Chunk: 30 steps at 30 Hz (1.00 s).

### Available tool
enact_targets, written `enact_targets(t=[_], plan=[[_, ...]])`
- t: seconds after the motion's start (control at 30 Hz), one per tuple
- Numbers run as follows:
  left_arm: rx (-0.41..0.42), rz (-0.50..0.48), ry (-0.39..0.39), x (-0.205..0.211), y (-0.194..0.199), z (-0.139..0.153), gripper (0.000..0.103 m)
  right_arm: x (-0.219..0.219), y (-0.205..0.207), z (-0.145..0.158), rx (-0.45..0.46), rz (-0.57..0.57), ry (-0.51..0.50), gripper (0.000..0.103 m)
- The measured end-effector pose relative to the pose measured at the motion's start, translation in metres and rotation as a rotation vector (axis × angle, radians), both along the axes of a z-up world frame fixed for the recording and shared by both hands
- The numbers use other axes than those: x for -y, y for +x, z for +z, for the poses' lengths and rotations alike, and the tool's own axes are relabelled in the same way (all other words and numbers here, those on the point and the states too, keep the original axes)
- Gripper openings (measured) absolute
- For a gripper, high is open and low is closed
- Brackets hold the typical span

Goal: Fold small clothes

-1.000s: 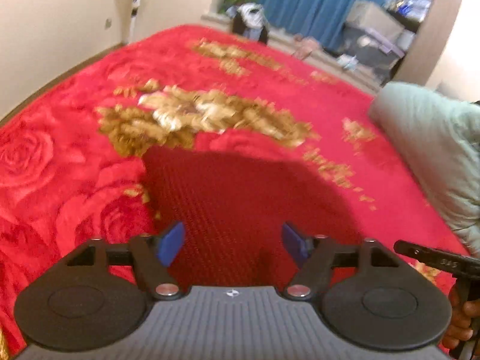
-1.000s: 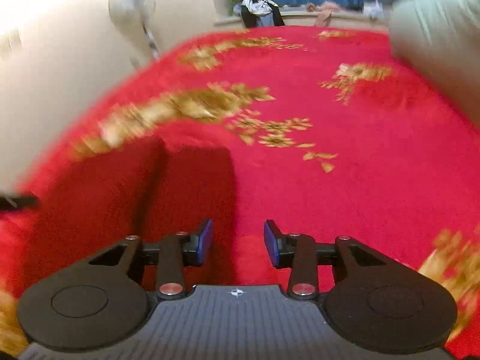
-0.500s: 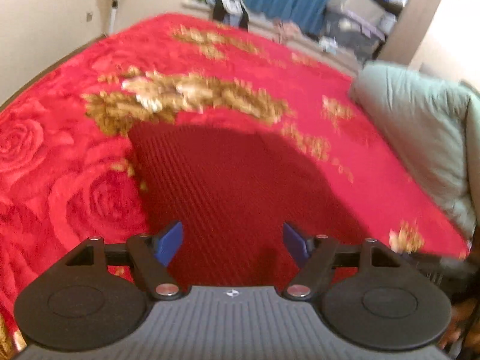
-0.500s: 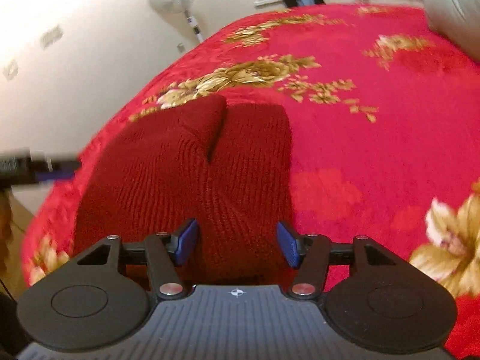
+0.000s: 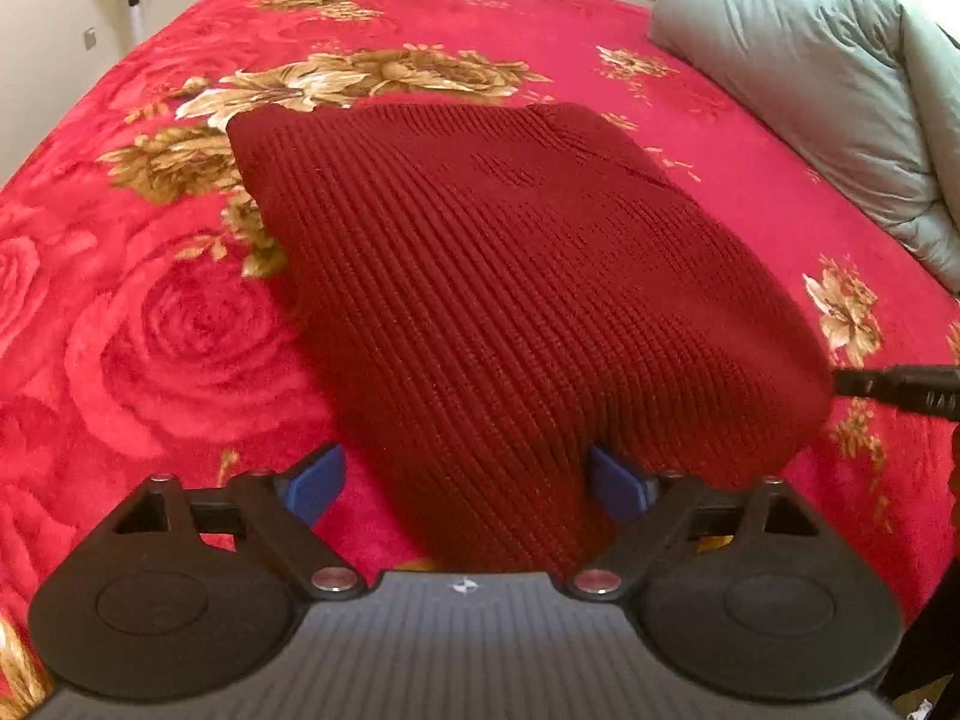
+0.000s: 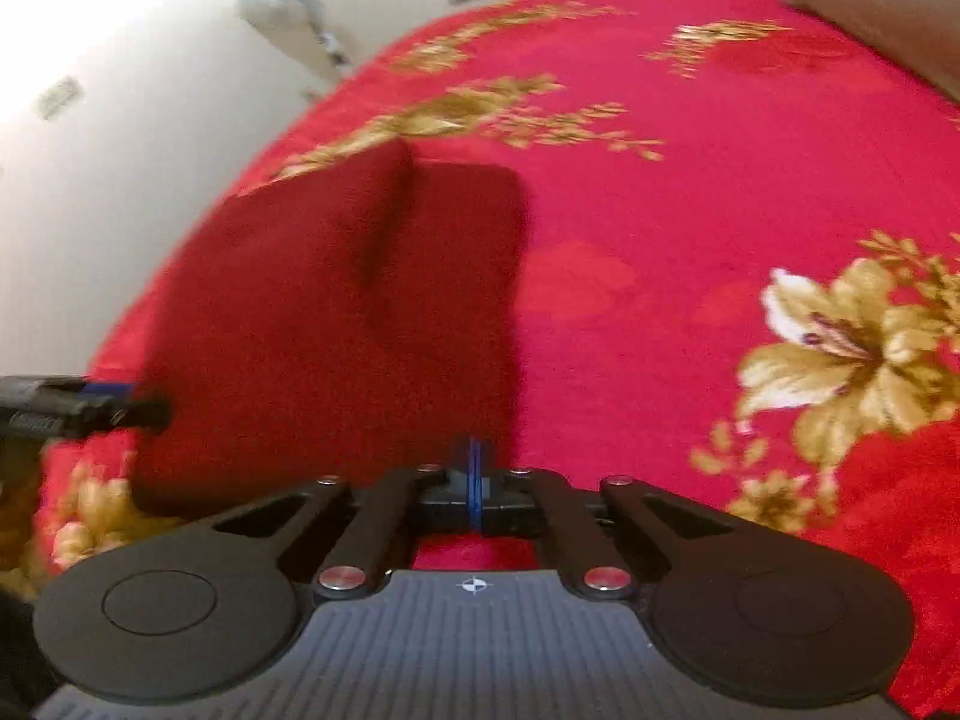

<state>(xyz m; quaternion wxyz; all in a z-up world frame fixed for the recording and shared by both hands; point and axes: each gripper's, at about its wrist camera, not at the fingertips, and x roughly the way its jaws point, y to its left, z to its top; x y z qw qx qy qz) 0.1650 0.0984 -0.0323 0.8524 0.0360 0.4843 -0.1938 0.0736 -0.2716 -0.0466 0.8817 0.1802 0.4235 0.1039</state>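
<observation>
Close to the camera, the left gripper (image 5: 462, 483) has its blue fingers (image 5: 313, 482) spread wide. The near left corner of the dark red knitted garment (image 5: 510, 276) pokes in between them, but nothing is pinched yet. The right gripper (image 6: 475, 483) has its blue pads pressed flat together. It sits right at the near right corner of the garment (image 6: 336, 324). That view is blurry, so I cannot tell for sure if a bit of knit is caught between the pads or if they are closed on nothing.

The garment lies flat on the red flowery blanket (image 5: 150, 324). It looks already folded into a thick block. Its long way runs from near to far, straight away from both grippers. So both grippers are at the near short edge, one at each corner, and the far edge is a good way off.

The next fold would likely carry the near edge up and over to the far edge. For that, the left fingers must close on their corner first.

There is lots of open blanket to the left and beyond the far edge. On the far right lies a puffy green duvet (image 5: 828, 84), well apart from the garment. A standing fan (image 6: 288, 6) is by the far wall.
</observation>
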Motion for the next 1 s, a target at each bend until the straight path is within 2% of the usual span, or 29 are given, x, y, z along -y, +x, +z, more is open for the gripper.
enact_targets(t=[0.07,0.13,0.17,0.2,0.27,0.37,0.47,0.53,0.63,0.73,0.87,0.93,1.0], plan=[[0.032,0.008,-0.012,-0.004,-0.005,0.007,0.090,0.001,0.000,0.010,0.025,-0.033,0.022,0.004],[0.109,0.036,0.010,-0.009,-0.017,0.019,0.090,0.000,-0.007,0.031,0.100,-0.035,0.017,0.010],[0.146,0.055,0.026,-0.011,-0.023,0.025,0.090,-0.002,-0.012,0.040,0.129,-0.028,0.000,0.029],[0.188,0.089,0.045,-0.012,-0.033,0.033,0.092,-0.004,-0.018,0.049,0.149,-0.029,-0.026,0.052],[0.242,0.157,0.047,-0.013,-0.049,0.046,0.095,-0.009,-0.030,0.066,0.191,-0.050,-0.071,0.066],[0.315,0.218,0.020,-0.009,-0.081,0.066,0.103,-0.018,-0.049,0.083,0.196,-0.027,-0.101,0.064],[0.366,0.218,0.028,0.005,-0.118,0.081,0.103,-0.034,-0.073,0.092,0.192,0.006,-0.139,0.065],[0.363,0.221,0.020,0.013,-0.141,0.086,0.103,-0.043,-0.090,0.097,0.207,0.023,-0.162,0.067],[0.328,0.254,-0.039,0.019,-0.178,0.086,0.103,-0.054,-0.112,0.101,0.240,0.021,-0.202,0.071],[0.350,0.309,-0.055,0.024,-0.209,0.069,0.103,-0.059,-0.123,0.091,0.275,0.012,-0.229,0.075],[0.339,0.297,0.010,0.043,-0.213,0.045,0.103,-0.060,-0.118,0.063,0.243,-0.004,-0.246,0.074],[0.419,0.293,0.023,0.050,-0.213,0.047,0.103,-0.062,-0.114,0.057,0.251,0.001,-0.262,0.074],[0.446,0.308,0.039,0.052,-0.204,0.046,0.103,-0.066,-0.109,0.054,0.263,-0.001,-0.273,0.074]])
